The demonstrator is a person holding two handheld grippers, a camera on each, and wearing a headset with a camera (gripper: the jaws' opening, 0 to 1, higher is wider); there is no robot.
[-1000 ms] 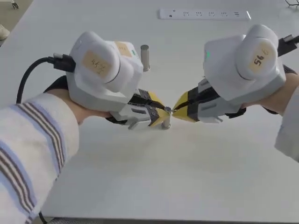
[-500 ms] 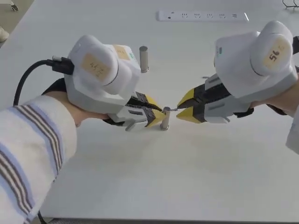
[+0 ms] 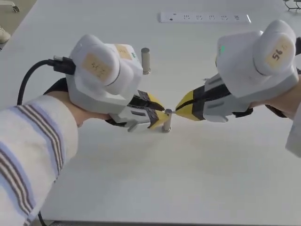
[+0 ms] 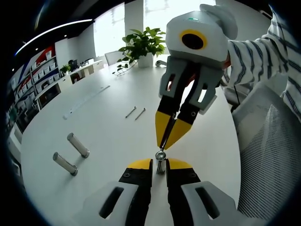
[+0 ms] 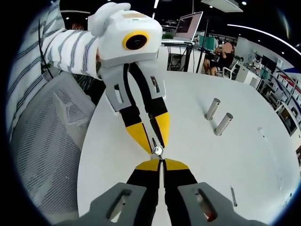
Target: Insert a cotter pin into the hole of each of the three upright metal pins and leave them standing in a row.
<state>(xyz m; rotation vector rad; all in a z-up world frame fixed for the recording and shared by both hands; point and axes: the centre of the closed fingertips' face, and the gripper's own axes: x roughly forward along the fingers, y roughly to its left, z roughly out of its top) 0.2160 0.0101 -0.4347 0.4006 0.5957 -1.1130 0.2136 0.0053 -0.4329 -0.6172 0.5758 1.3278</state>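
Note:
My left gripper (image 3: pixel 161 116) is shut on an upright metal pin (image 3: pixel 167 123) that stands on the white table. In the left gripper view that pin (image 4: pixel 161 164) sits between my yellow jaws (image 4: pixel 160 163). My right gripper (image 3: pixel 178 110) comes in from the right, shut on a thin cotter pin (image 4: pixel 165 139) whose tip is at the pin's head. The right gripper view has my jaws (image 5: pixel 160 164) closed just below the pin's round top (image 5: pixel 157 150). Two more metal pins (image 4: pixel 77 144) (image 4: pixel 65 163) stand side by side further off; one of them (image 3: pixel 146 60) rises behind the left gripper.
Two loose cotter pins (image 4: pixel 131 112) (image 4: pixel 140 114) lie on the table beyond the right gripper. A white power strip (image 3: pixel 203 18) lies along the far edge. A potted plant (image 4: pixel 141 44) stands at the table's end. A mesh chair (image 5: pixel 56 141) is beside the table.
The right gripper drew back a little to the right half a second ago and has now come back left, with the cotter pin's tip at the pin's head. The left gripper held still.

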